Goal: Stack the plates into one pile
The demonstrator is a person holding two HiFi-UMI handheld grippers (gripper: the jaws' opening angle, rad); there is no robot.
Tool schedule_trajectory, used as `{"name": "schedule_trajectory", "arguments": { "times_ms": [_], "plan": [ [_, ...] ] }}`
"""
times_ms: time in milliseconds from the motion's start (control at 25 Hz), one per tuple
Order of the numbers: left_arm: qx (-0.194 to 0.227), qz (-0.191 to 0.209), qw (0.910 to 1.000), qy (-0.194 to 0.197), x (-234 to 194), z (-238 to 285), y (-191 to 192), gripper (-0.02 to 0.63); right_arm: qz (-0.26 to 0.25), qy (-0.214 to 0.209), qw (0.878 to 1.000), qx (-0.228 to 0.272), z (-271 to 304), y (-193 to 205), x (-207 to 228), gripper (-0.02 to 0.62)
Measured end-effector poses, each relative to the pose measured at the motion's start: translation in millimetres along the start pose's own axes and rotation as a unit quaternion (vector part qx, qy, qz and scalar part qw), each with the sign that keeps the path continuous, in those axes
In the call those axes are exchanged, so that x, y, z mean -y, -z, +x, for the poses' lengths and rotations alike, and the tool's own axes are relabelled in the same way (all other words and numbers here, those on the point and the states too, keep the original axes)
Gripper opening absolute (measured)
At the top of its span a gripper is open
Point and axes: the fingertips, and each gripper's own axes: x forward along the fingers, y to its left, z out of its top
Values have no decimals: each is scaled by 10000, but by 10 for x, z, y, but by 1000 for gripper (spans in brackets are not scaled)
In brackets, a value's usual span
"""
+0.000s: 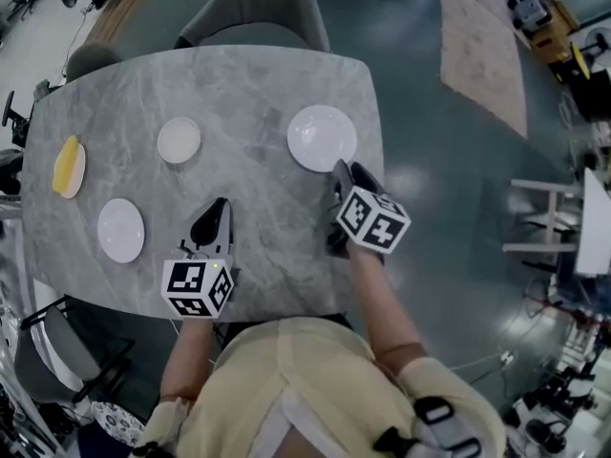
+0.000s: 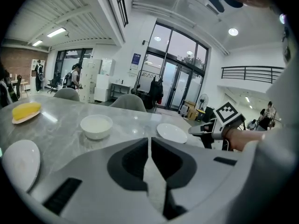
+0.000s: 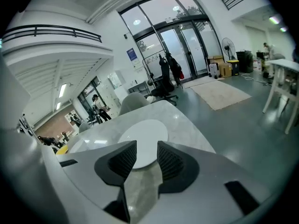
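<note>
Three white dishes lie apart on the grey marble table [image 1: 248, 84]. A large plate [image 1: 323, 137] [image 3: 142, 139] sits at the right, a small deep dish [image 1: 179, 140] [image 2: 96, 126] in the middle, and a small plate [image 1: 121, 230] [image 2: 18, 160] near the left front. My right gripper [image 1: 340, 168] [image 3: 146, 146] is open, its tips just short of the large plate's near rim, with nothing between them. My left gripper [image 1: 221, 204] [image 2: 149, 141] is shut and empty, over bare table in front of the deep dish. The left gripper view also shows the large plate [image 2: 171, 133] and the right gripper [image 2: 208, 130].
A yellow item on a small plate [image 1: 67, 167] [image 2: 26, 111] lies at the table's far left. A grey chair [image 1: 256, 12] stands at the far side, a black chair [image 1: 67, 351] at the near left. The table's right edge [image 1: 374, 160] is close to the right gripper.
</note>
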Motion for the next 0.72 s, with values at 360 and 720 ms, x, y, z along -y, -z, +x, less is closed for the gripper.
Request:
{"name": "schedule_trajectory", "arguments": {
  "times_ms": [360, 720],
  "plan": [
    [-153, -10, 9999, 25, 156, 268, 19, 3, 68, 235, 9993, -281, 330, -75, 288, 132],
    [-230, -40, 9997, -19, 95, 417, 16, 3, -76, 426, 9978, -494, 498, -111, 342, 132]
  ]
}}
